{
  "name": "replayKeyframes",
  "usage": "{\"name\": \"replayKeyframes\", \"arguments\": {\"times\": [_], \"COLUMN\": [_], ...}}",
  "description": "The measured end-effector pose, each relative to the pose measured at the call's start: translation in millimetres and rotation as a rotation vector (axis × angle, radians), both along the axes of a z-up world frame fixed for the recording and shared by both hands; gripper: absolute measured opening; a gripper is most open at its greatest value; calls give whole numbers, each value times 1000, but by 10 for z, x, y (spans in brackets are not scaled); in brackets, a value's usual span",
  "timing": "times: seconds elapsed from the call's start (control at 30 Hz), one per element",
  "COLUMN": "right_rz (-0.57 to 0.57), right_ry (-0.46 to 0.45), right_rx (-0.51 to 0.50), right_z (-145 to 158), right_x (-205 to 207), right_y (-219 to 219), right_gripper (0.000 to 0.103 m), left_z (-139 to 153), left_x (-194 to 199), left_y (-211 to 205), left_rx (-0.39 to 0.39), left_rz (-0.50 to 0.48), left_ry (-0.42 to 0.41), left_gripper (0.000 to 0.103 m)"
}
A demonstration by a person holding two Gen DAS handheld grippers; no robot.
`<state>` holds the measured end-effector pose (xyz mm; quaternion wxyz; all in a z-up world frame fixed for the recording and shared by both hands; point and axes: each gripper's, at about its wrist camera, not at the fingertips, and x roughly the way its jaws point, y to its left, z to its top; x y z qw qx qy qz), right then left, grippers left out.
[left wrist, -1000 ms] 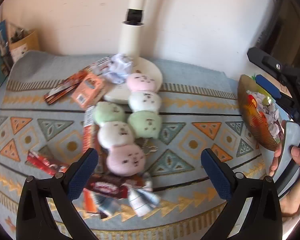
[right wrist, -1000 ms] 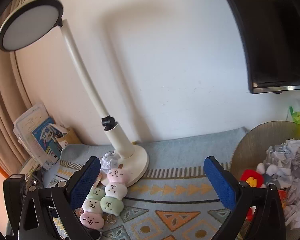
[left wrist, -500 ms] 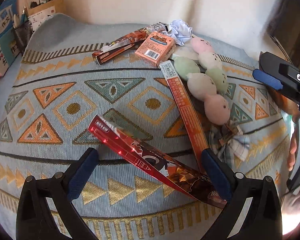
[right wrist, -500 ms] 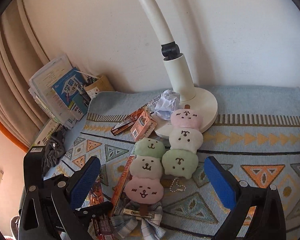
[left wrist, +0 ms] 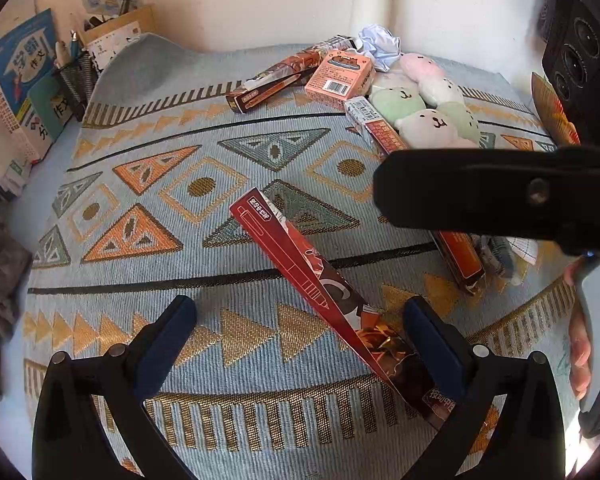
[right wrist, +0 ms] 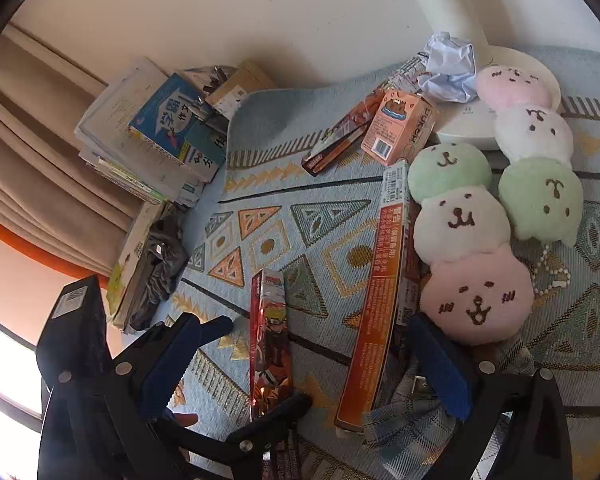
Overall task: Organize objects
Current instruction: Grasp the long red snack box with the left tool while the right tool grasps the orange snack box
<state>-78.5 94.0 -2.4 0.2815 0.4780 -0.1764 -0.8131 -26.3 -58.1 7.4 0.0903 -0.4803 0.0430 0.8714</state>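
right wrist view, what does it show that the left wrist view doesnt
Only the right wrist view shows the whole front plush skewer with its pink bottom ball, the bead chain beside it and the curtain.

Only the left wrist view shows the black speaker at the right edge and the mesh pen cup.

Both show the dark red pen box between the open left tongs, the long orange box, the small poker box, the crumpled paper and the patterned cloth.

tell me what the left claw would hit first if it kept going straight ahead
Most likely the long red box: it lies slanted between the open left claw fingers, its near end by the right finger. Past it there is only patterned cloth. Depth is uncertain.
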Motion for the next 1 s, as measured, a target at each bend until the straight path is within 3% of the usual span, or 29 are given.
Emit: {"name": "replayKeyframes", "arguments": {"times": [0.07,0.27,0.4,0.5,0.6,0.7,0.8,1.0], "right_rz": [9,-8,4,34,63,5,-5,-8], "right_ry": [12,-3,-2,38,111,177,207,212], "right_rx": [34,-30,-45,88,308,547,557,561], "right_z": [-7,-34,-29,4,3,-90,-109,-91], "right_x": [9,-63,-70,-25,42,40,21,23], "right_y": [-16,116,156,-23,-279,-433,-408,-396], "right_gripper": [102,103,103,103,103,103,103,103], "left_z": [-7,3,-36,-25,-22,-31,-55,-59], "left_x": [93,118,84,45,19,54,84,47], "left_y": [-27,-78,-289,-465,-564,-586,-555,-511], "left_rx": [1,3,-4,-11,-8,-6,-2,-4], "left_rz": [11,-32,18,16,-2,50,128,178], "left_ry": [63,56,47,20,-2,12,56,65], "left_gripper": [103,103,103,103,103,103,103,103]}}
